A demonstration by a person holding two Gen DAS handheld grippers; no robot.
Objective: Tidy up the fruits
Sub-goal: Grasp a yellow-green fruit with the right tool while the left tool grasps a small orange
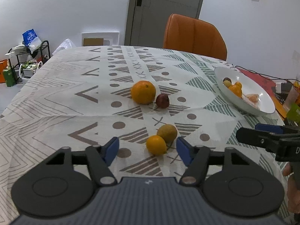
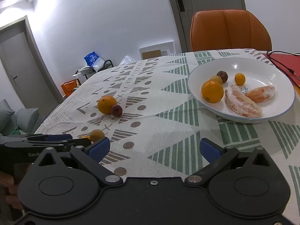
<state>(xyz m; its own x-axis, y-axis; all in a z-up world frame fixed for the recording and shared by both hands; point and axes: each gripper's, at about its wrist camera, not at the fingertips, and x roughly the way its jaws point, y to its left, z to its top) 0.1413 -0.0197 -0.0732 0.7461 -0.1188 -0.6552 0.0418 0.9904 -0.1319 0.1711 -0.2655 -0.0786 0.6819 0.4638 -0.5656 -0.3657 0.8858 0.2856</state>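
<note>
On the patterned tablecloth lie a large orange (image 1: pixel 143 92) with a dark red fruit (image 1: pixel 162 101) touching its right side. Nearer lie a small orange fruit (image 1: pixel 156 144) and a brownish-green fruit (image 1: pixel 167 132), side by side. My left gripper (image 1: pixel 148 151) is open, its blue pads flanking the small orange fruit just ahead. A white bowl (image 2: pixel 281 78) at the right holds an orange (image 2: pixel 212 91), two peeled segments (image 2: pixel 241 101), a tiny orange fruit (image 2: pixel 239 79), a dark fruit (image 2: pixel 222 76) and a yellowish one. My right gripper (image 2: pixel 154 150) hangs open over bare cloth, before the bowl.
An orange chair (image 1: pixel 195 34) stands at the table's far edge before a grey door (image 1: pixel 165 5). A red mat with black cables (image 2: pixel 281 60) lies right of the bowl. A cluttered rack (image 1: pixel 28 58) stands on the floor at the left.
</note>
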